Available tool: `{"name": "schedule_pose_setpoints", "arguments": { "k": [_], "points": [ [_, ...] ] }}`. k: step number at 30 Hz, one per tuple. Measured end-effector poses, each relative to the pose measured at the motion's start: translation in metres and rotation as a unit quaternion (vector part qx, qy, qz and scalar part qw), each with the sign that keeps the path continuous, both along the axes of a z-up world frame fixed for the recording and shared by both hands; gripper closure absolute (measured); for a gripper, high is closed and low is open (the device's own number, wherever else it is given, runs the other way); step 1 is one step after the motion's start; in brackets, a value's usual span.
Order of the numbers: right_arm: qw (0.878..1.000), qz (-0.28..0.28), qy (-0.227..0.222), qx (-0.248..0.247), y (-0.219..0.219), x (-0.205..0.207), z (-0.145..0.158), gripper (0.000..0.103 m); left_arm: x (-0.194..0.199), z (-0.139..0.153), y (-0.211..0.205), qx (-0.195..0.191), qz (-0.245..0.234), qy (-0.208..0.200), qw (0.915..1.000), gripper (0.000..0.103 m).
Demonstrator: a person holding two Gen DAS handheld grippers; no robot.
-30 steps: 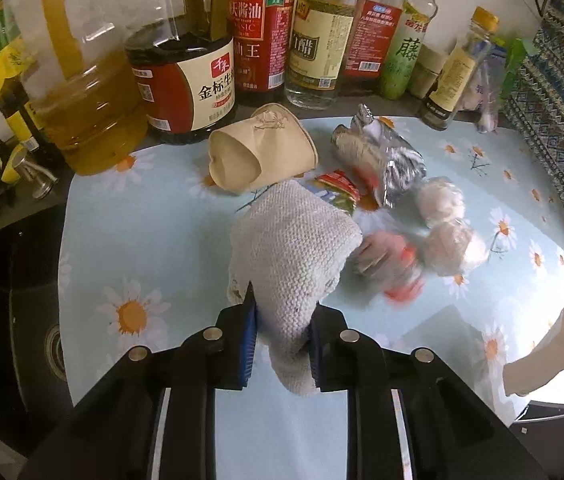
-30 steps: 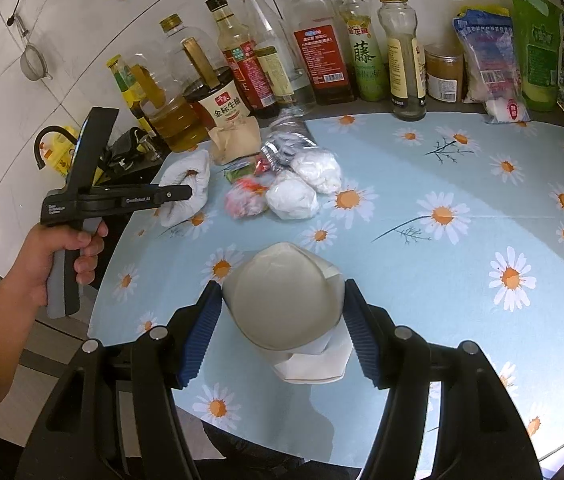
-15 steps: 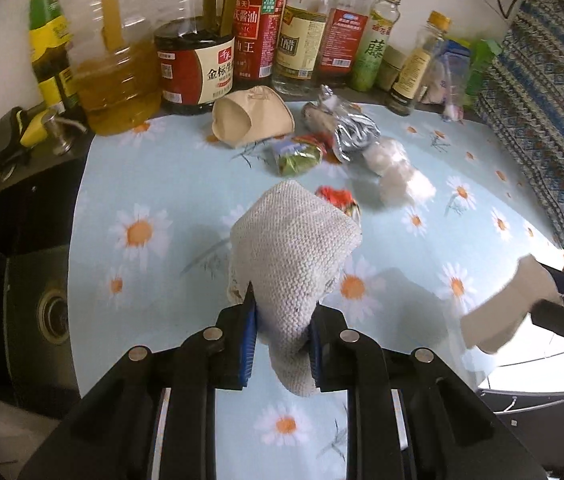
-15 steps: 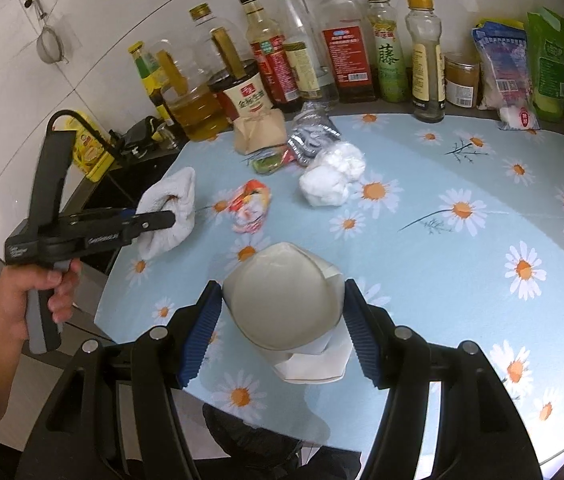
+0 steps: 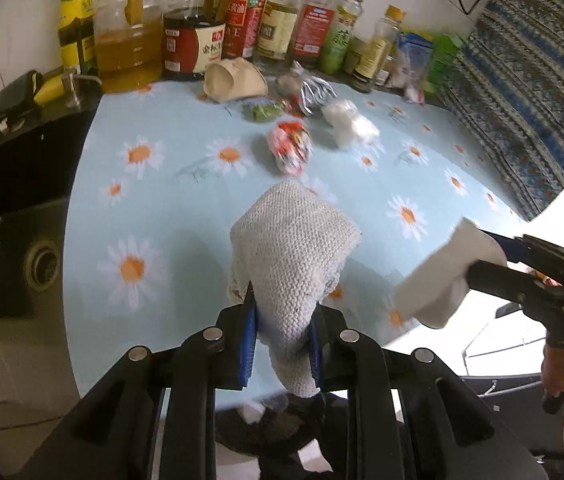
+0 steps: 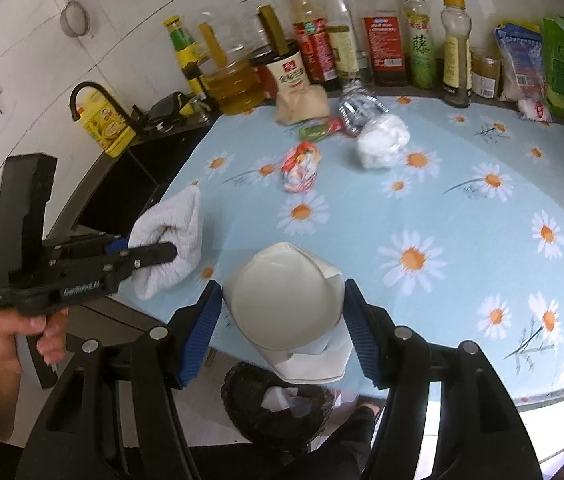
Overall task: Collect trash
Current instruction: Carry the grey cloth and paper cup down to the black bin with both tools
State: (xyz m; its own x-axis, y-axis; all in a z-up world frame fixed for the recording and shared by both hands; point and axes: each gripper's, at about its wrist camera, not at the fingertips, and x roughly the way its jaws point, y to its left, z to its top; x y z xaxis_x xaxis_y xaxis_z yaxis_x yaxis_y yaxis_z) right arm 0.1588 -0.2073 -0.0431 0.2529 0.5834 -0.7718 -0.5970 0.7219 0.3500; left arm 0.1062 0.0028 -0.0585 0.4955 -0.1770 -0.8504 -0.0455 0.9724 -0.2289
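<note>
The main risk, as I judge it, is a miss at the drop: the black-lined trash bin sits low, just beyond the near desk edge and below the right fingers, and its mouth looks narrow beside the wide paper cup. If the cup is let go while it is over the desk edge and not over the bin, it could fall to the floor. The knitted cloth could also snag on a pad as it is freed, since it hangs limp past the left fingers.

The right gripper has its fingers set wide apart, pressed on either side of the crushed white cup, which fills the gap between them. The left gripper has its fingers drawn close together, pinching the cloth near its lower end; the rest bulges ahead of them.

Well ahead of both pairs of fingers, more trash lies on the desk: a red-and-white wrapper, a white wad, a green wrapper, a foil packet and a tan cup near the bottles.
</note>
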Motion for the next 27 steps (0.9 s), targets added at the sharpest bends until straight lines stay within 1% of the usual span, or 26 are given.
{"name": "schedule_pose_setpoints", "arguments": {
  "k": [8,16,23,27],
  "points": [
    [1.000,0.001,0.025,0.004,0.008,-0.030,-0.014,0.041,-0.048,-0.015,-0.004,-0.025,0.003,0.016,0.9996,0.083],
    [0.999,0.008,0.041,0.000,0.018,-0.058,-0.026,0.041,-0.085,-0.025,-0.008,-0.040,-0.002,0.028,0.9988,0.083],
    [0.998,0.024,0.059,-0.014,0.029,-0.079,-0.044,0.041,-0.113,-0.046,-0.011,-0.057,-0.007,0.060,0.9966,0.083],
    [0.996,0.029,0.080,-0.026,0.034,-0.088,-0.059,0.041,-0.125,-0.066,-0.008,-0.063,-0.001,0.089,0.9940,0.083]
  ]
}}
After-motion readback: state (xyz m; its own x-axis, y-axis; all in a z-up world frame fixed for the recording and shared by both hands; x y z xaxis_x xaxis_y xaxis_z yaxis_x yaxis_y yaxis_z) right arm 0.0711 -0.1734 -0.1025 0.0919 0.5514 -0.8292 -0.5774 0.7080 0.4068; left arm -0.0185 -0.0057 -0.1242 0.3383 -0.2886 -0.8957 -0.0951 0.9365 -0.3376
